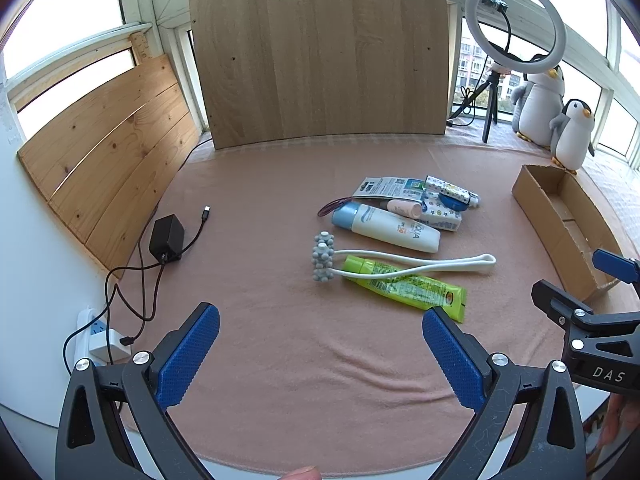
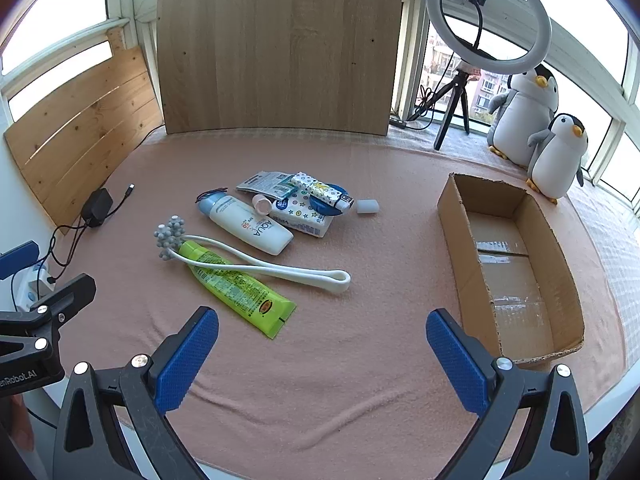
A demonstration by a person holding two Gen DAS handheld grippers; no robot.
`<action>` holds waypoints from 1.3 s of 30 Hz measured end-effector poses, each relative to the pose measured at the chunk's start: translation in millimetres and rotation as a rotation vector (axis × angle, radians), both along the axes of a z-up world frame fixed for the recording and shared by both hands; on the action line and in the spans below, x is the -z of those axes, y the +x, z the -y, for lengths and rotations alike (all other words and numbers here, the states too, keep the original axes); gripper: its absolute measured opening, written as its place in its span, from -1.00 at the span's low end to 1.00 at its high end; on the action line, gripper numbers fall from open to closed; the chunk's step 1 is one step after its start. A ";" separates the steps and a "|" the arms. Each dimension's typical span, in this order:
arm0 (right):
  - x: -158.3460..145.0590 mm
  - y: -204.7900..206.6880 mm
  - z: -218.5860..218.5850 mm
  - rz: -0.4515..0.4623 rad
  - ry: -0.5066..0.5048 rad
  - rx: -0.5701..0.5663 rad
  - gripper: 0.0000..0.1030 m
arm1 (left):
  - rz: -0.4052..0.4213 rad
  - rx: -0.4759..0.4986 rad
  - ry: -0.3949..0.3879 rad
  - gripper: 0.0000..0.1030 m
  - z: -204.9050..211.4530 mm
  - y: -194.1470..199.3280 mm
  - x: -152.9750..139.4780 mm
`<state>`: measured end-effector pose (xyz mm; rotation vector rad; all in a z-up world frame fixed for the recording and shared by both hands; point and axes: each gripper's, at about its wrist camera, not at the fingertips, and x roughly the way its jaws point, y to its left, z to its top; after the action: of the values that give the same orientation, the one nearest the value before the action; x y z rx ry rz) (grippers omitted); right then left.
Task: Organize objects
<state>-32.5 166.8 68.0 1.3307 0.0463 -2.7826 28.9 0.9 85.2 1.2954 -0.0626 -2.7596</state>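
Both grippers, left point(image 1: 320, 354) and right point(image 2: 322, 354), hover spread and empty; toiletries point(image 2: 256, 228) lie clustered left of the empty box point(image 2: 452, 216), awaiting loading.

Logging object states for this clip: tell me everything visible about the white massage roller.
The massage roller is a white, smooth, plastic-looking loop handle that forks into two arms, each ending in a grey knobbly roller head. It lies flat on the pink cloth, heads toward the left, loop end toward the cardboard box. Its arms cross over the green tube, touching it. No tool holds it.
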 end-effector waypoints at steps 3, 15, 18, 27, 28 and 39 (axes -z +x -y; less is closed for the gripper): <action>-0.3 -1.9 1.3 0.003 0.009 -0.004 0.99 | 0.002 -0.003 -0.001 1.00 0.7 -0.9 0.7; 2.8 -1.0 4.5 -0.001 0.022 -0.005 0.99 | 0.009 -0.001 0.013 1.00 3.1 -1.8 4.5; 1.7 -0.7 4.5 0.004 0.028 -0.005 0.99 | 0.012 0.001 0.009 1.00 2.8 -2.1 5.7; 3.0 -0.4 1.9 0.011 0.025 -0.003 0.99 | 0.015 0.011 -0.002 1.00 -2.6 -2.5 6.0; 3.6 -0.4 1.5 0.023 0.033 -0.005 0.99 | 0.017 0.011 -0.002 1.00 -2.1 -2.8 6.3; 8.0 -9.3 4.5 0.040 0.033 -0.019 0.99 | 0.026 0.008 0.004 1.00 1.1 -11.4 10.5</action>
<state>-41.8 162.3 60.0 1.3844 0.1028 -2.7502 17.5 -0.1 74.7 1.3354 -0.0636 -2.7507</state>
